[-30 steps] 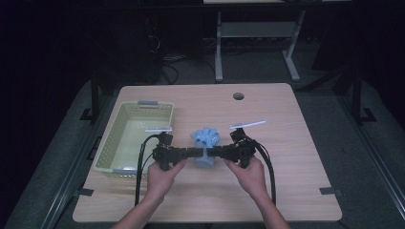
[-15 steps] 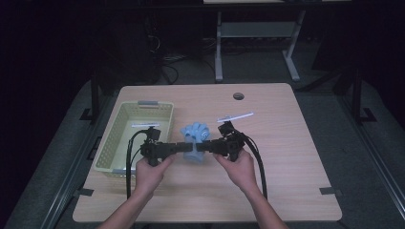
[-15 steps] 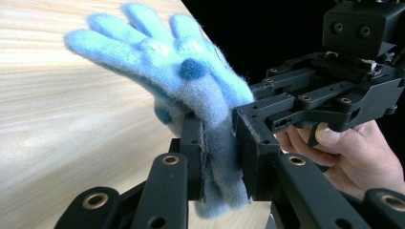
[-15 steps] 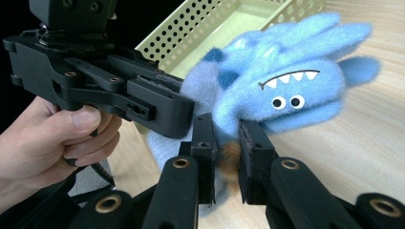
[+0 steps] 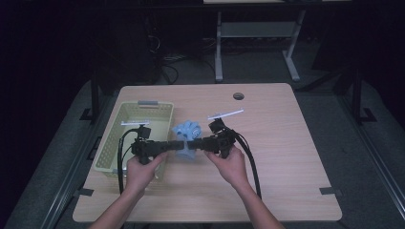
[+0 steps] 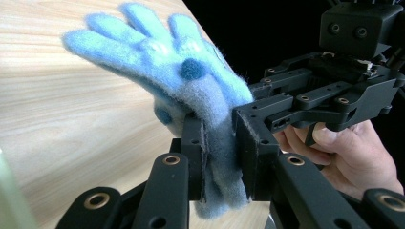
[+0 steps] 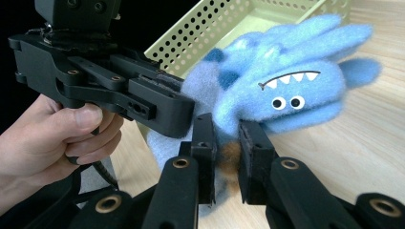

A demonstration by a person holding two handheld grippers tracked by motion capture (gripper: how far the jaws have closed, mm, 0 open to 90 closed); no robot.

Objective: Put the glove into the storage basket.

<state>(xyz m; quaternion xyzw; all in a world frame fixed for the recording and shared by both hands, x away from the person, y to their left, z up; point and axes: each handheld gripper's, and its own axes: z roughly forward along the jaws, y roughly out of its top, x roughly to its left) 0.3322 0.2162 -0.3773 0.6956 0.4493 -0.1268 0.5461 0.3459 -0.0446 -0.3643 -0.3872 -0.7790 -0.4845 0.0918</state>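
Two hand-held grippers share one load: left hand-held gripper [image 5: 177,145] and right hand-held gripper [image 5: 199,144] are both clamped on the blue plush glove [image 5: 187,136], jaws facing each other from either side, above the surface [image 5: 282,157]. The basket [image 5: 111,143] lies just left of the glove, nearer the left hand. Likely next move: carry leftward.

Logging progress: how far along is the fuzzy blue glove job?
Done: the fuzzy blue monster-face glove is picked up, clamped by the left gripper and right gripper. In hand: both hold it above the wooden table beside the pale green perforated basket. Left, probably: lowering it in, letting go.
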